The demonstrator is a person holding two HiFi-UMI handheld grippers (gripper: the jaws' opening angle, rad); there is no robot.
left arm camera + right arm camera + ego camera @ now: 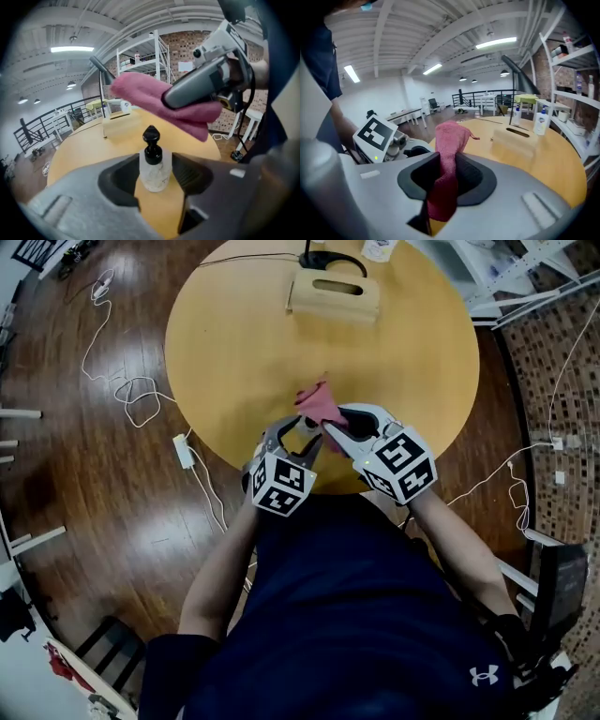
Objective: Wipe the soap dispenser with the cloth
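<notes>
Navy jersey fabric of the person's shirt (356,606) fills the near edge of the head view, and two forearms (220,568) are stretched from it to the rim of a round worktop (234,352) of smooth, honey-coloured wood. Each forearm ends in a grey moulded plastic tool topped by a white cube (281,486) printed with black squares.

The left hand-held gripper (298,430) is spread. In its own view the soap dispenser (153,169), a small, clear, rounded bottle with a glossy black pump head, is seen standing upright on the worktop between the ribbed black pads, which lie just beside its sides.

The right hand-held gripper (446,174) is pinched on the cloth (451,135), a pink piece of nubbly terry. A crumpled tuft is pushed up above the pads and a limp fold hangs below them. The cloth is held in the air above the dispenser's pump, not touching it.

Farther across the worktop a pale wooden box (333,298) is set, with a long slot cut in its top. Behind it a black lamp (519,74) on a thin stem and a white pump bottle (540,123) are seen. Beyond the far rim, white metal shelving (156,51) is backed by a brick wall (180,44).
</notes>
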